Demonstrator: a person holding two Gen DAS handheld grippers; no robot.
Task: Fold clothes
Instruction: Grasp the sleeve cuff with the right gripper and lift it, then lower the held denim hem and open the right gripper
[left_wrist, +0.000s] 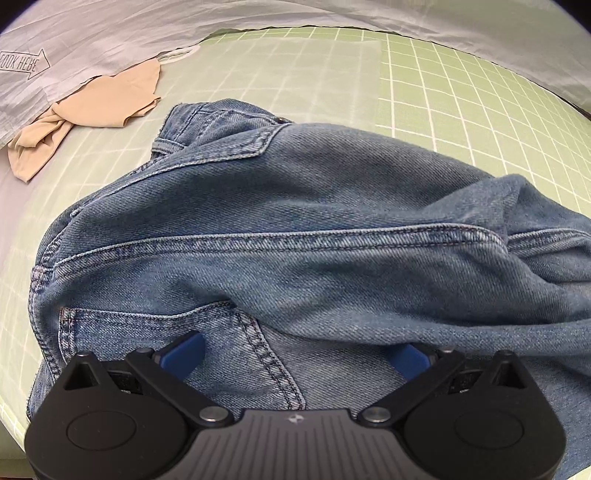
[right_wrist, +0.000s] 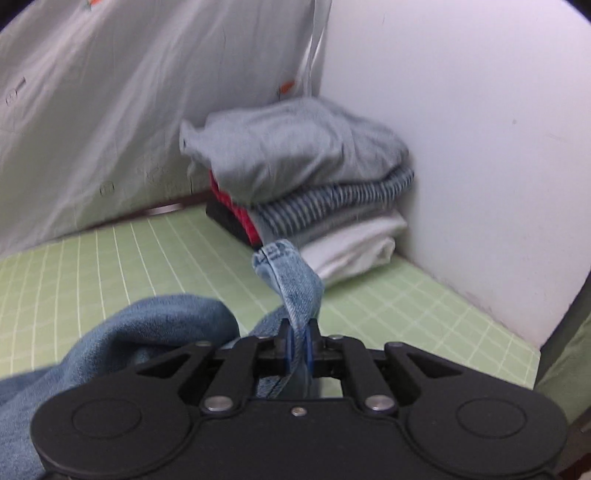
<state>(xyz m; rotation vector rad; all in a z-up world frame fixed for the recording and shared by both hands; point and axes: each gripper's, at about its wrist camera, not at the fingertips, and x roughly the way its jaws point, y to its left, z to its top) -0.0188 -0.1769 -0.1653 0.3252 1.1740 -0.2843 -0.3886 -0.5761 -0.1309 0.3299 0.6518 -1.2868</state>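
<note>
My right gripper (right_wrist: 296, 341) pinches a hem strip of the denim garment (left_wrist: 295, 229), its blue pads closed hard on the cloth at the lower middle of the right wrist view. The left gripper (left_wrist: 295, 356) stands with its fingers spread wide, denim bunched between them at the bottom of the left wrist view; I cannot tell whether it bears on the fabric. The denim lies heaped and creased across the middle of the green grid mat (left_wrist: 461, 110), not flat. I judge the step in hand to be drawing an edge out to spread or fold the piece; the next move calls for a second firm hold with the left and an even pull. A stack of folded clothes (right_wrist: 306, 173) sits at the centre of the right view against the white wall (right_wrist: 480, 129), near the raised hem. A beige garment (left_wrist: 92, 110) lies crumpled at upper left of the left view, beside a pale sheet (left_wrist: 110, 44).
</note>
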